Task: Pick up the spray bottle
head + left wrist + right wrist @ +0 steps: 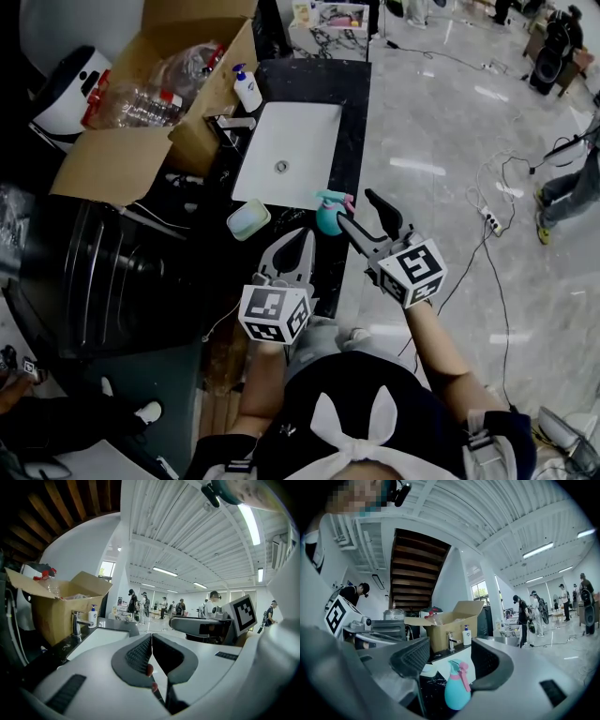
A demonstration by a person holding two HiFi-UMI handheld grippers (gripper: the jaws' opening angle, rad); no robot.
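The spray bottle (327, 214) (456, 687) is teal with a pink trigger and stands upright on the black counter (352, 112) at its near edge, in front of the white basin (300, 131). My right gripper (354, 206) (450, 651) is open. Its jaws stand to either side of the bottle's head, and nothing shows them touching it. My left gripper (305, 232) (151, 637) is shut with nothing in it. It hovers just left of the bottle, over the counter's front.
A pale green dish (247, 220) lies left of the bottle. Behind the basin stand a faucet (230, 122), a soap pump bottle (247, 91) and an open cardboard box (155, 84) of plastic bottles. A power strip (492, 221) and cables lie on the floor at the right.
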